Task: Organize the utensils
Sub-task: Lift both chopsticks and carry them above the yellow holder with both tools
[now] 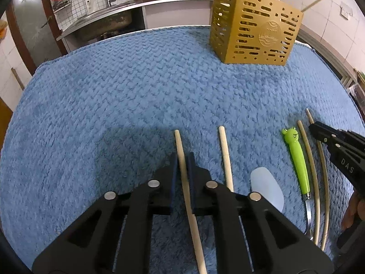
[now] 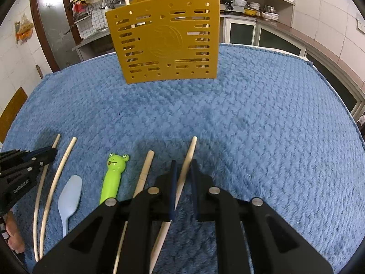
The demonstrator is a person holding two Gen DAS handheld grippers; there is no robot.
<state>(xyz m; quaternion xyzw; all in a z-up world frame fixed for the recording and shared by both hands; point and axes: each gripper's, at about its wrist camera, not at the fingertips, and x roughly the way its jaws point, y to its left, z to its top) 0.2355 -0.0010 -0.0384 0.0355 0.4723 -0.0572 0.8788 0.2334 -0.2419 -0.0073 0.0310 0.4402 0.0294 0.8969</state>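
Note:
My left gripper [image 1: 182, 155] is shut on a pale wooden chopstick [image 1: 180, 141] that runs between its pads on the blue towel [image 1: 114, 105]. My right gripper [image 2: 184, 162] is shut on another chopstick [image 2: 191, 147], which crosses its jaws at a slant. Between the two lie a second left chopstick [image 1: 224, 148], a white spoon [image 1: 267, 187], a green frog-handled utensil [image 1: 296, 157] and one more chopstick [image 2: 146, 169]. The gold perforated holder [image 2: 166, 41] stands upright at the far side with sticks poking out of its top.
The towel covers the whole table; its far edge [image 2: 273, 50] meets a kitchen counter with a sink [image 1: 102, 22] and a stove. Shelves with dishes [image 2: 262, 6] stand at the back right. A hand [image 1: 355, 210] holds the right gripper's grip.

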